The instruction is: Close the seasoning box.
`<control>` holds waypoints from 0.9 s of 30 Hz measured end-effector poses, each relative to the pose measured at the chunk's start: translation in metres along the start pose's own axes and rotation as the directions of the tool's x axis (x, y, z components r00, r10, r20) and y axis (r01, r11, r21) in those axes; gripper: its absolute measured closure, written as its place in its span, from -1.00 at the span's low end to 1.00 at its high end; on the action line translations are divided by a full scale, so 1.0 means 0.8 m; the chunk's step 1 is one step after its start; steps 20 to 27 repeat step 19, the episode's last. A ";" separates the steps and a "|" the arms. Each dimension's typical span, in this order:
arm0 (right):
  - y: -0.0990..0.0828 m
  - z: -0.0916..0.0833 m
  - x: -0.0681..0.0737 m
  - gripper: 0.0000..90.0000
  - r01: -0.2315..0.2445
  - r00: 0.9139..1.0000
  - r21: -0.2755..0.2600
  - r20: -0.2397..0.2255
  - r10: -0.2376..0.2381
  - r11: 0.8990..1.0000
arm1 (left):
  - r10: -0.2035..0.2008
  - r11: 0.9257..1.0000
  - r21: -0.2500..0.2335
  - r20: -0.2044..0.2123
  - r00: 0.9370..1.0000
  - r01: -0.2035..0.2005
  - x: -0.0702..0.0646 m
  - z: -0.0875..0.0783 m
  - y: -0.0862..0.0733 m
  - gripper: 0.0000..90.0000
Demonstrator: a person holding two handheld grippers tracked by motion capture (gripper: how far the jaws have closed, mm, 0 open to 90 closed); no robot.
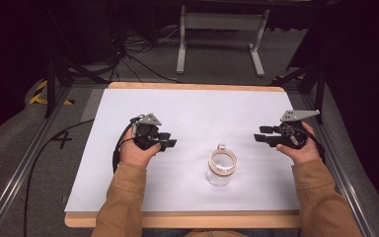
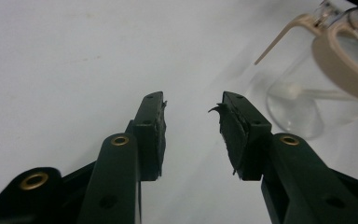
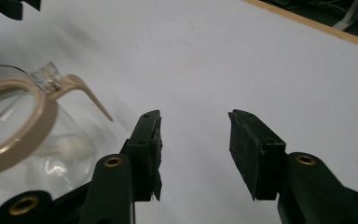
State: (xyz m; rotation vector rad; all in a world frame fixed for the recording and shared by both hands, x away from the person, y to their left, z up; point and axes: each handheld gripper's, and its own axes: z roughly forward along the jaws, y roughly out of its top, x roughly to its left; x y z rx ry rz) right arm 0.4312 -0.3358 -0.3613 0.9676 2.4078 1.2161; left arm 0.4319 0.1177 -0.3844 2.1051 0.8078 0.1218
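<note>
Clear round glass jar (image 1: 221, 168), beige rim, on smooth white table (image 1: 187, 108)

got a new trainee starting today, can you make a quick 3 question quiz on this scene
1. True or false: the left gripper grips the glass jar.
2. Where does the jar stand?
A. between the two grippers, nearer the person
B. at the table's far edge
C. on the floor
3. Fill in: the right gripper's jaws are ____.

Key:
1. False; it is apart from the jar, jaws open on nothing.
2. A, on the white sheet.
3. Open.
</note>
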 end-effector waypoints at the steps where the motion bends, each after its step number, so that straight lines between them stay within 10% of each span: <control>1: -0.003 0.003 -0.003 0.15 -0.003 1.000 0.017 0.009 0.003 1.000 | -0.002 1.000 0.005 -0.002 1.000 0.002 0.001 0.001 -0.001 0.34; 14: -0.048 0.053 -0.026 0.13 -0.047 0.998 0.129 0.055 0.040 0.991 | -0.020 0.999 0.043 -0.023 1.000 0.021 0.014 0.016 -0.010 0.33; 27: -0.051 0.057 -0.026 0.12 -0.044 0.998 0.127 0.049 0.038 0.991 | -0.028 0.999 0.043 -0.025 0.999 0.029 0.014 0.018 -0.010 0.31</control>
